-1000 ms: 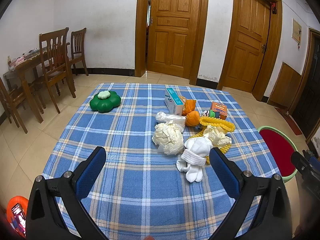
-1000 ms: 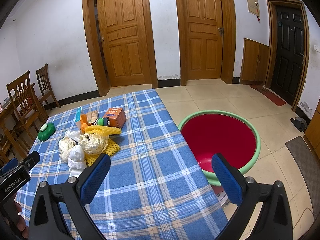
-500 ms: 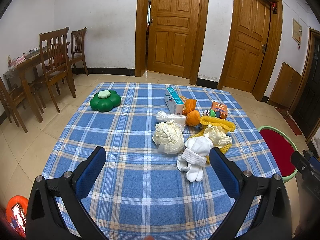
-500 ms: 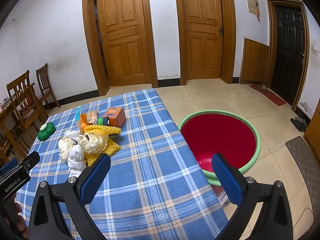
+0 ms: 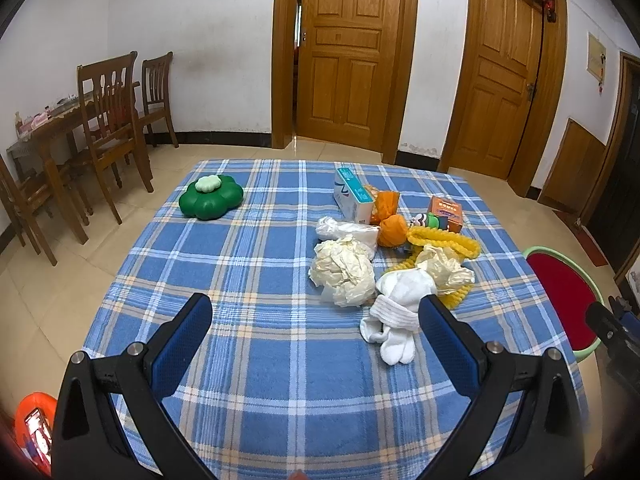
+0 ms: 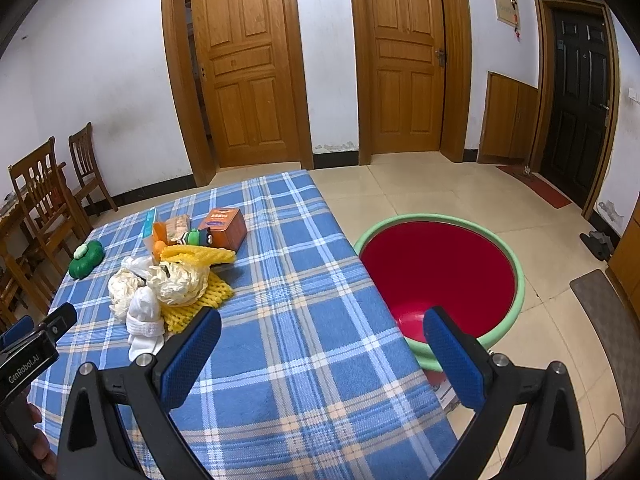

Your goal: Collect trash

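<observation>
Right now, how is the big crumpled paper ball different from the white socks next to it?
The crumpled paper ball is cream and round with sharp wrinkles; the white socks are brighter white, soft and long, with ribbed cuffs. The paper ball sits farther from the left gripper than the socks, which lie by its right finger. Both rest on the blue plaid tablecloth, untouched.

Wide-spread right tongs (image 6: 320,338) above plaid tablecloth (image 6: 304,280), red basin (image 6: 436,276) beside.

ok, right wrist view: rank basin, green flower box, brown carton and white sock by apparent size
1. Basin, by far the largest.
2. Brown carton.
3. White sock, close to the carton, and nearer the camera, so unsure.
4. Green flower box, smallest, but farthest.
</observation>
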Demonstrator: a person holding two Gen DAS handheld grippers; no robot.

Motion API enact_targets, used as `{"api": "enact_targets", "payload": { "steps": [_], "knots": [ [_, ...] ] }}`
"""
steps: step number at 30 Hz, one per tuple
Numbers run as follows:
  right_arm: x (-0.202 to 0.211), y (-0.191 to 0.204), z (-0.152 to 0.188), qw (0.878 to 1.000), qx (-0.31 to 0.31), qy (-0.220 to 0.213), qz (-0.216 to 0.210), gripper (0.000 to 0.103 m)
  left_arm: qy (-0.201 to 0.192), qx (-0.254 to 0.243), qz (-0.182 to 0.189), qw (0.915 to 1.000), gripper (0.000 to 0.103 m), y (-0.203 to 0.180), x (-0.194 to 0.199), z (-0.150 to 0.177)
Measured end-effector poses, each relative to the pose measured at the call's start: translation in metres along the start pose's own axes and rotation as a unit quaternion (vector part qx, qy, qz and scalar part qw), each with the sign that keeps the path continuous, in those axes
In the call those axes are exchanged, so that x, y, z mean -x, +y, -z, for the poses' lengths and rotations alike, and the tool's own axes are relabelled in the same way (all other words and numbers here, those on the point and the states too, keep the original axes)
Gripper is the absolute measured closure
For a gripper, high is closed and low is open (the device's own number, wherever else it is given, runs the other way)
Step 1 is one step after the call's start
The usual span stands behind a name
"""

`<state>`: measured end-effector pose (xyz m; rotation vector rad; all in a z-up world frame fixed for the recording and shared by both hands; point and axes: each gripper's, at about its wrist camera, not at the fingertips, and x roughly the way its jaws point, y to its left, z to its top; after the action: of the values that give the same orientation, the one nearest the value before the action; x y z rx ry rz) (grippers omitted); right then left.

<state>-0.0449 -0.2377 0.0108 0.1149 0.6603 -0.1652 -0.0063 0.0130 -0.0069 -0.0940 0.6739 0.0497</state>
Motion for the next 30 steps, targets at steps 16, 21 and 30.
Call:
{"api": "enact_targets", "payload": {
  "steps": [16, 21, 30],
  "knots": [
    [-0.032, 0.003, -0.015, 1.000, -0.004, 0.020, -0.005, 0.000, 0.034, -0.001, -0.011, 0.9994, 0.002, 0.013, -0.041, -0.025],
    [-0.042, 0.003, -0.017, 1.000, -0.008, 0.029, -0.003, 0.000, 0.055, -0.007, -0.006, 0.9984, 0.002, 0.011, -0.062, -0.030],
    [-0.064, -0.002, -0.021, 0.999, -0.016, 0.044, 0.005, 0.000, 0.105, -0.013, 0.017, 0.9942, 0.009, -0.003, -0.105, -0.034]
  ]
}}
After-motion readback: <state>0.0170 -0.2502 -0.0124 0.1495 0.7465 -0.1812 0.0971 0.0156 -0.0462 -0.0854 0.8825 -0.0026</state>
